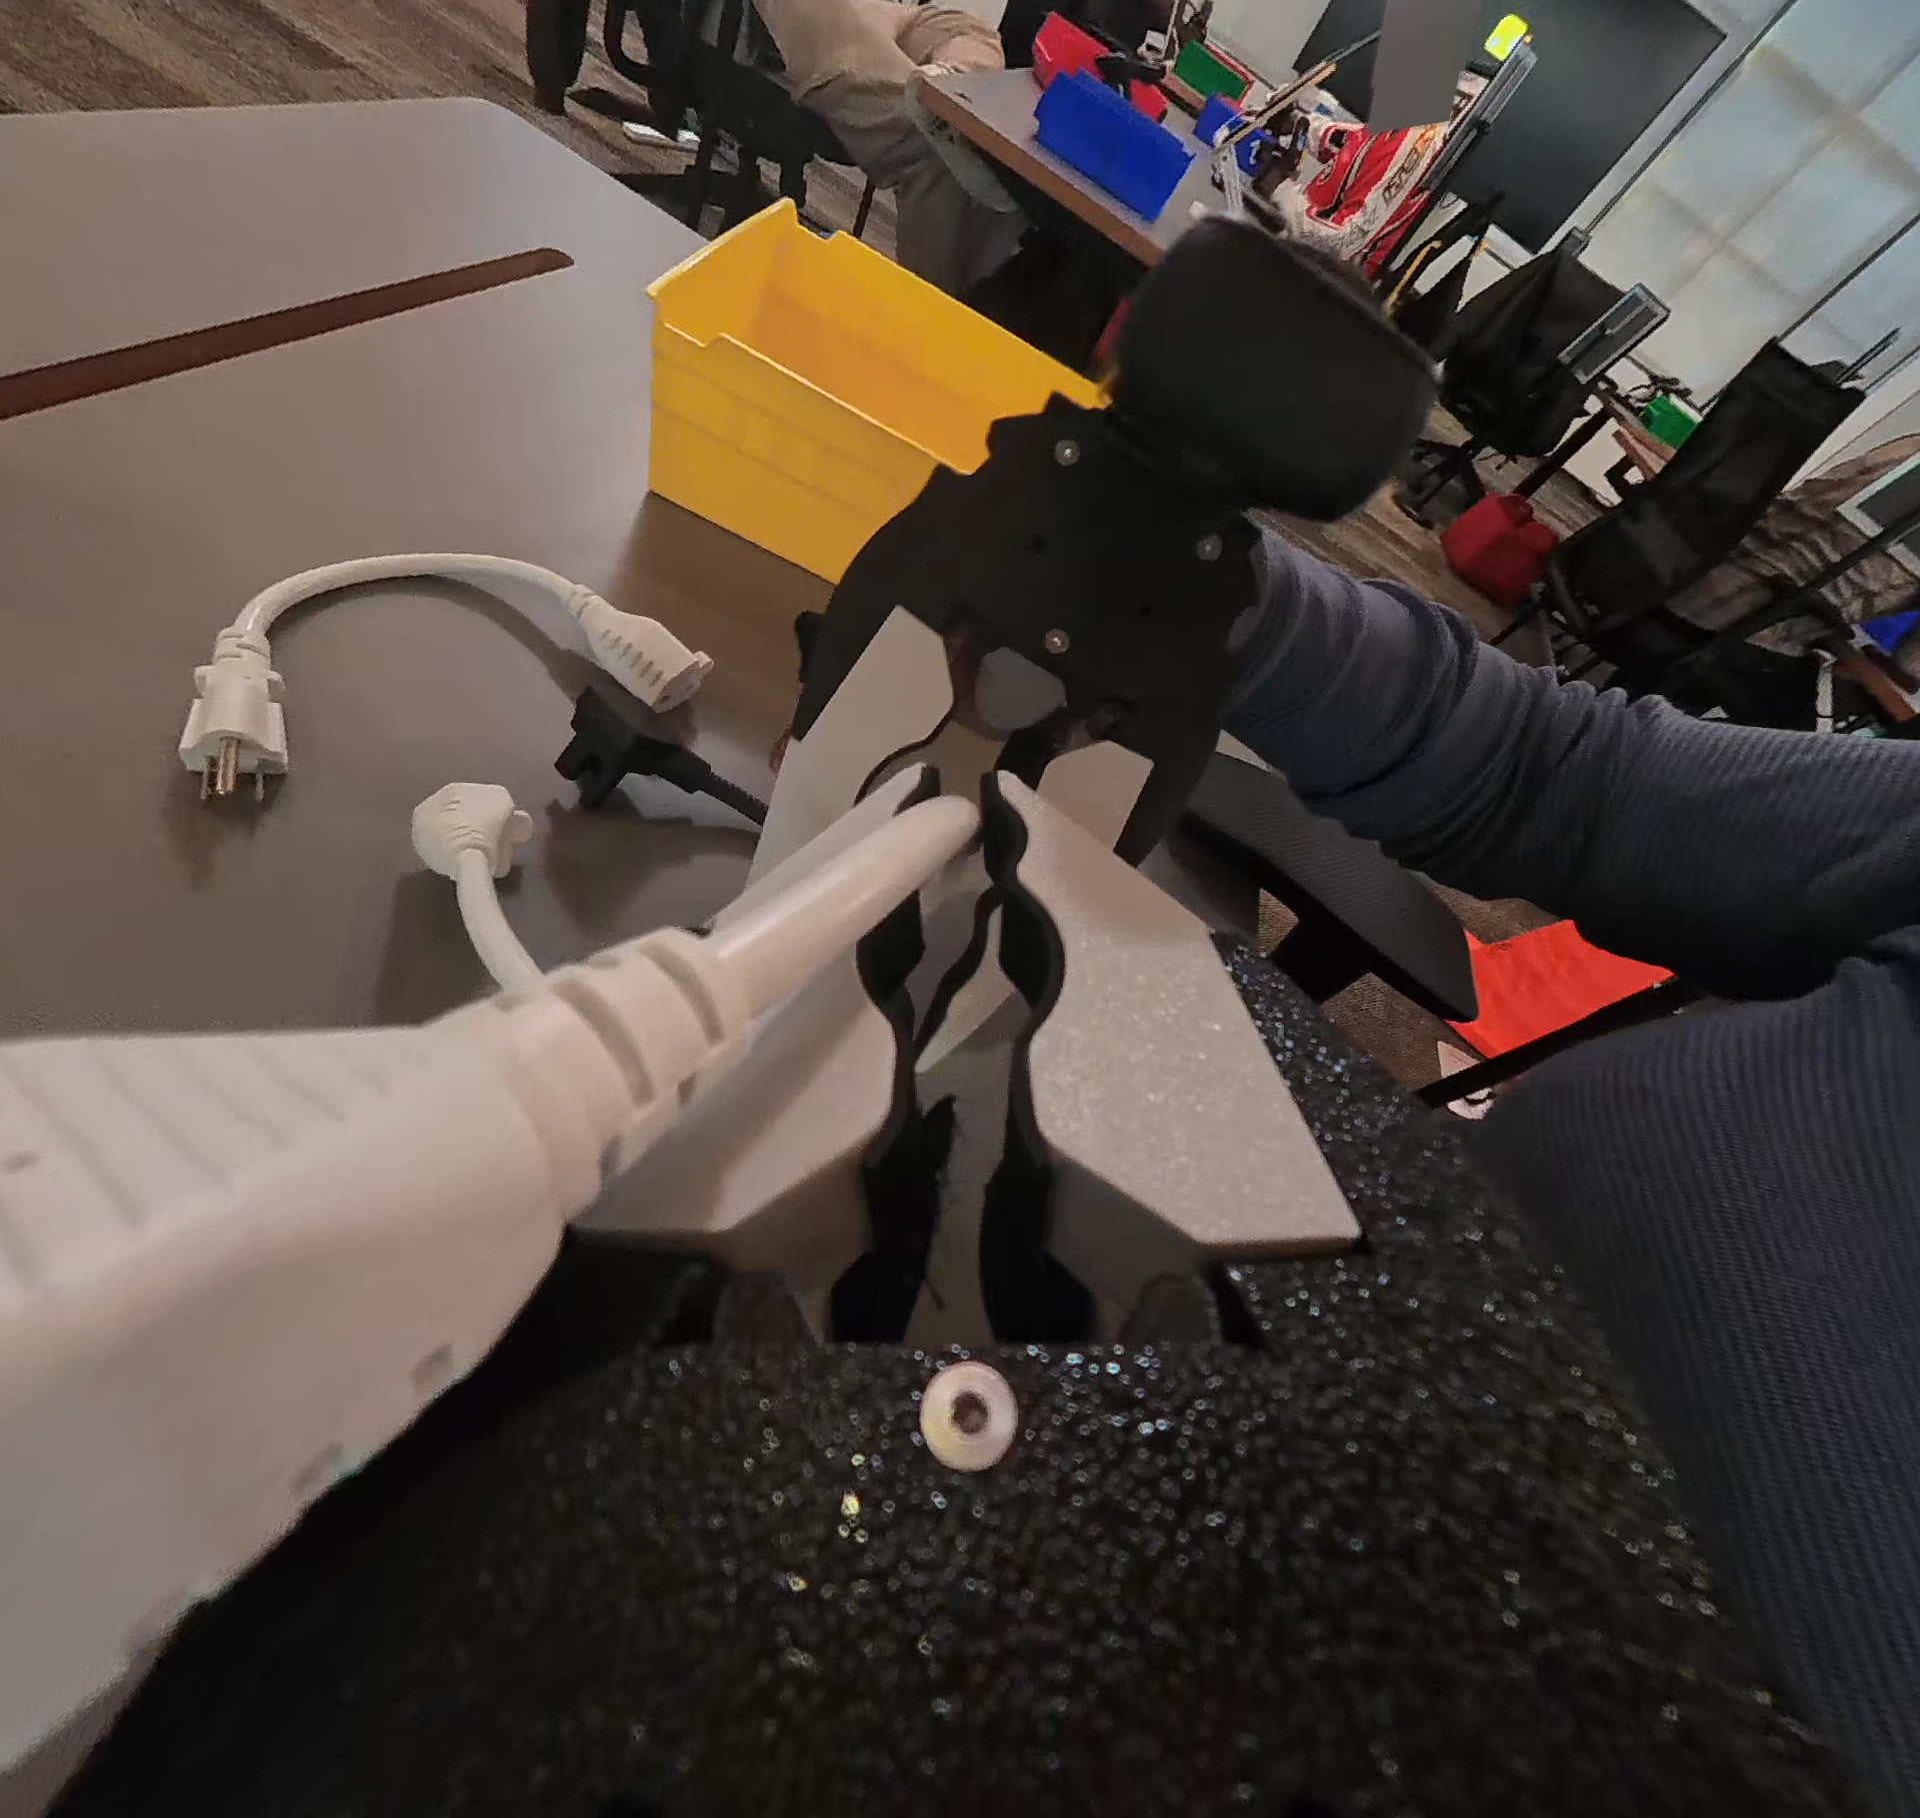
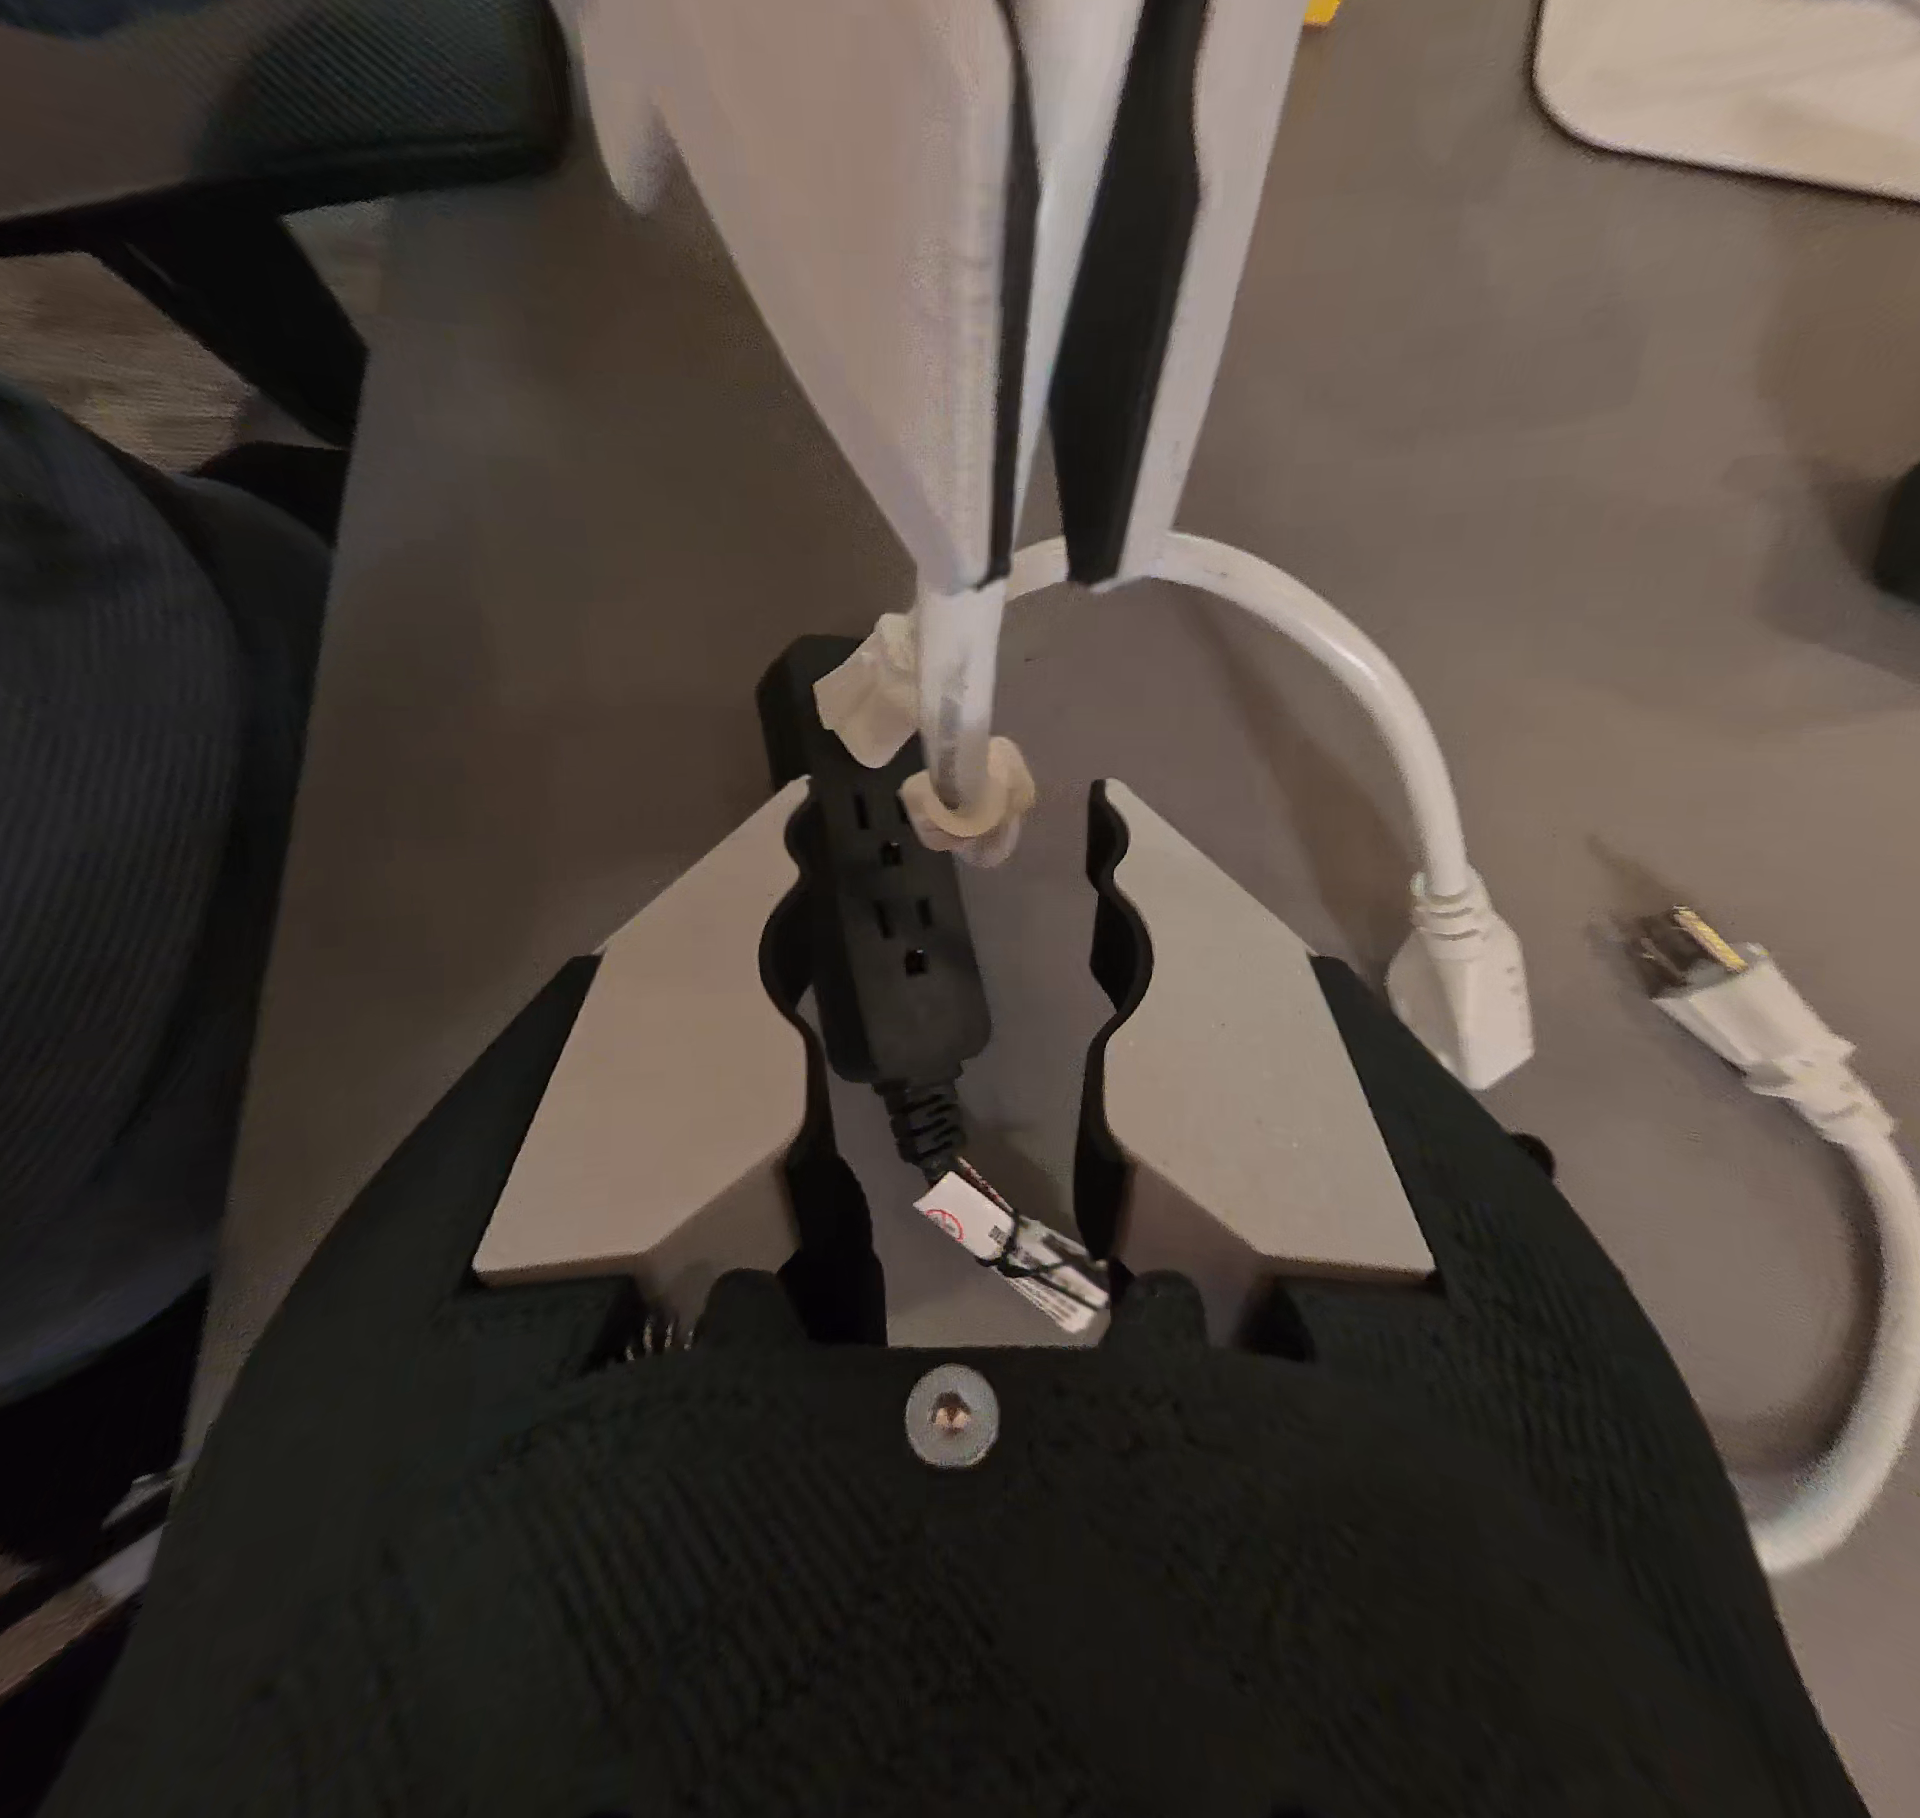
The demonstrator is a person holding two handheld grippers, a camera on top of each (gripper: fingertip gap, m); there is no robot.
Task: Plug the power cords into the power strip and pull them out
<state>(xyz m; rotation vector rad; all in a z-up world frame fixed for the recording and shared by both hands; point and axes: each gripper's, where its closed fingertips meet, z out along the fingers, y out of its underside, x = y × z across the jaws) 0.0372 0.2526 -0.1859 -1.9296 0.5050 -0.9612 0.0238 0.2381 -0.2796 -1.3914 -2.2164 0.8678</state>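
The black power strip [image 2: 894, 937] lies on the grey table [image 2: 582, 625]; it also shows in the left wrist view [image 1: 608, 745]. My right gripper [image 2: 951, 797] is open, with one finger on each side of the strip. My left gripper [image 1: 961, 802] is shut on a white power cord [image 1: 831, 895], whose socket end [image 1: 208, 1249] fills the lower left. In the right wrist view the left gripper [image 2: 1034, 579] comes down from above. The cord's white plug [image 2: 966, 812] is at the strip's far outlets. I cannot tell whether it is seated.
Another white cord [image 1: 416, 573] lies on the table, its pronged plug [image 1: 229, 708] to the left and its socket end [image 1: 644, 656] by the strip. A yellow bin [image 1: 831, 397] stands behind. A person's sleeve [image 1: 1507, 781] and a chair [image 1: 1351, 895] are on the right. My right fingertips sit around 9 cm from my left ones.
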